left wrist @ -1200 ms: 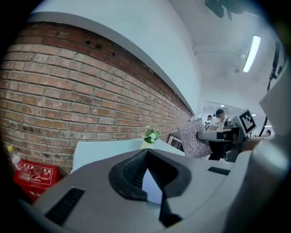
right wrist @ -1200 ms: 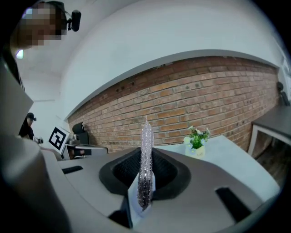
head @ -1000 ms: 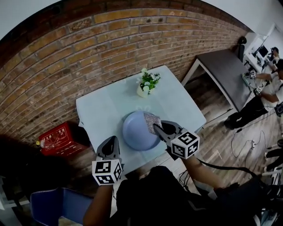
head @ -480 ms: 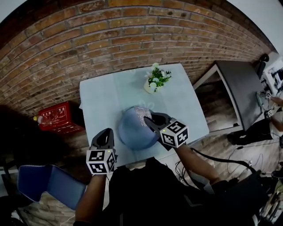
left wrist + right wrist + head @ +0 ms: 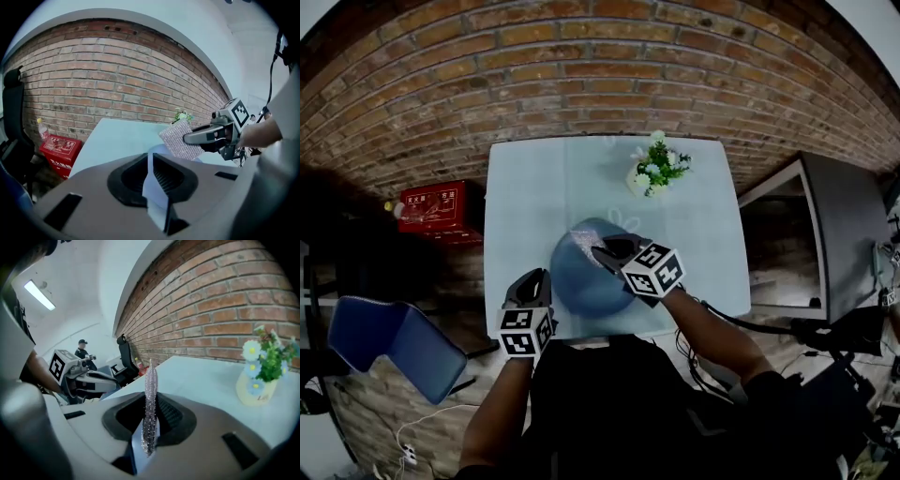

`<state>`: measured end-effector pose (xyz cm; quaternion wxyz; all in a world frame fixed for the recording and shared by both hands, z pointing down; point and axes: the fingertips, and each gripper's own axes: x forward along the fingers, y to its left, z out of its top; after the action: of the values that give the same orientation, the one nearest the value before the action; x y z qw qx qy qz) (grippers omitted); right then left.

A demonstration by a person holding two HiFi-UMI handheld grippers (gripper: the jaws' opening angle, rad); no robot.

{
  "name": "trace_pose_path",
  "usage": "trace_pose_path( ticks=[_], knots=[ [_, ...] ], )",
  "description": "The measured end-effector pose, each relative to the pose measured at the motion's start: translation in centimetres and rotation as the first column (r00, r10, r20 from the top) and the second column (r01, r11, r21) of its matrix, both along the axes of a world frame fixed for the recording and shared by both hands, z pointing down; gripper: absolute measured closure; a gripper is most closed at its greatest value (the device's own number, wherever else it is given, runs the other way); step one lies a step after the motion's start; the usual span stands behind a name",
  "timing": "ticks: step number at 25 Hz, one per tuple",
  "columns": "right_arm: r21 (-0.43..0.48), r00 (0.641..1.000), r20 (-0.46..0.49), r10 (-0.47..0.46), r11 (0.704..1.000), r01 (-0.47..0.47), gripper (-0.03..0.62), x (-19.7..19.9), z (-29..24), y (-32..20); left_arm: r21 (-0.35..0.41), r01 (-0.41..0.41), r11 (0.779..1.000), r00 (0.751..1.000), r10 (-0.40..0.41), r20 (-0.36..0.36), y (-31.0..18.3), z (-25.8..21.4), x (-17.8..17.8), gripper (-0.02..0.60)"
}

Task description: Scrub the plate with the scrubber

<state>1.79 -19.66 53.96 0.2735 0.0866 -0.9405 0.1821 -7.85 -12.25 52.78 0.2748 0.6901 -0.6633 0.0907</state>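
A blue plate [image 5: 581, 286] lies near the front edge of the pale blue table [image 5: 694, 244]. My left gripper [image 5: 539, 277] is shut on the plate's left rim; in the left gripper view that rim [image 5: 153, 187] shows as a thin blue strip between the jaws. My right gripper [image 5: 602, 249] is shut on a silver glittery scrubber [image 5: 584, 241], which it holds over the plate's far part. In the left gripper view the scrubber [image 5: 178, 140] hangs flat just above the plate. It stands edge-on [image 5: 150, 394] between the jaws in the right gripper view.
A small pot of flowers [image 5: 654, 173] stands at the table's far right. A brick wall runs behind the table. A red box [image 5: 436, 208] sits on the floor at the left, a blue chair [image 5: 394, 347] at near left, and a dark table [image 5: 853, 244] at the right.
The right gripper has carried the scrubber leftwards over the plate's far part. The left gripper has kept its place at the plate's rim. The head view has swung round.
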Motion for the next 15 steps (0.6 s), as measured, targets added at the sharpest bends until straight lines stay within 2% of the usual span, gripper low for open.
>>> trace_pose_path(
  ticks=[1, 3, 10, 15],
  knots=[
    [-0.015, 0.999, -0.007, -0.033, 0.999, 0.033, 0.525, -0.2, 0.5, 0.2, -0.014, 0.012, 1.0, 1.0, -0.012, -0.018, 0.0, 0.7, 0.2, 0.55],
    [-0.029, 0.996, -0.019, -0.091, 0.995, 0.091, 0.525, -0.7, 1.3, 0.6, -0.045, 0.037, 0.998, 0.998, -0.039, -0.049, 0.0, 2.0, 0.3, 0.477],
    [-0.087, 0.968, -0.077, -0.238, 0.969, 0.231, 0.525, -1.6, 4.0, 0.9, -0.164, 0.108, 0.981, 0.993, -0.116, -0.036, 0.9, 5.9, 0.5, 0.474],
    [-0.105, 0.954, -0.109, -0.278, 0.958, 0.267, 0.525, -2.5, 5.1, 0.1, -0.168, 0.133, 0.977, 0.987, -0.147, -0.069, 0.7, 7.5, 0.6, 0.472]
  ],
)
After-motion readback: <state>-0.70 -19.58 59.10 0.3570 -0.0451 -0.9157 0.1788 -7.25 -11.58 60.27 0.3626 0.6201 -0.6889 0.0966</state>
